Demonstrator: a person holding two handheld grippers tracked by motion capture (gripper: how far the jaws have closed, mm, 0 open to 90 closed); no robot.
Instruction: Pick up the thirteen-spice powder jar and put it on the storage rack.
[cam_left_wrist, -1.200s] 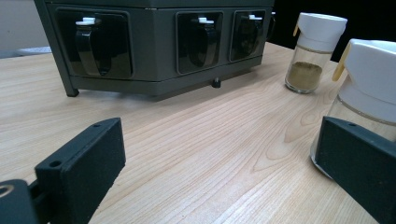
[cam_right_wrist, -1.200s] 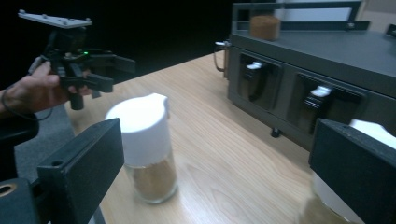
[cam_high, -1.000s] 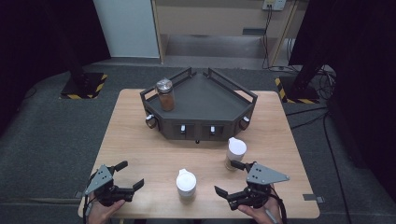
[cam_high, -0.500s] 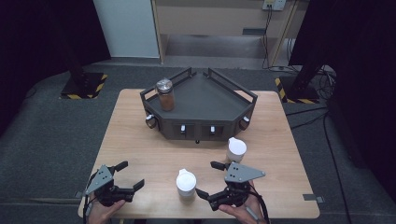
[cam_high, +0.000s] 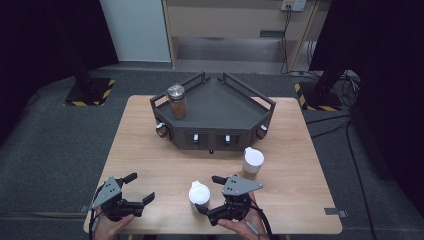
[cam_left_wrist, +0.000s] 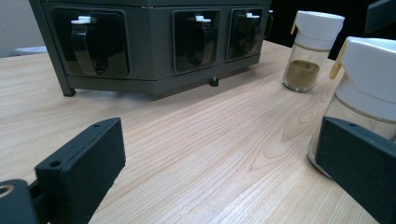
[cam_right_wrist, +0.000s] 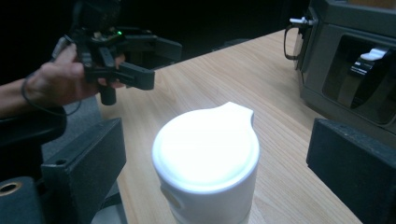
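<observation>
- High view: the right gripper (cam_high: 209, 194), jaws spread and just closing a little, flanks the white-capped jar (cam_high: 199, 197) at the table's (cam_high: 150, 150) six o'clock edge; pads seemingly not touching.
- Left gripper view: the left gripper (cam_left_wrist: 215, 172) is spread, empty.
- Right gripper view: the jar's cap sits between the jaws.

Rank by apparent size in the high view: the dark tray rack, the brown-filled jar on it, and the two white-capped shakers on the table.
1. Dark tray rack, by far the largest.
2. Brown-filled jar.
3. The two white-capped shakers, far and near, look alike; I won't rank them, and they look scarcely smaller than the jar.
</observation>
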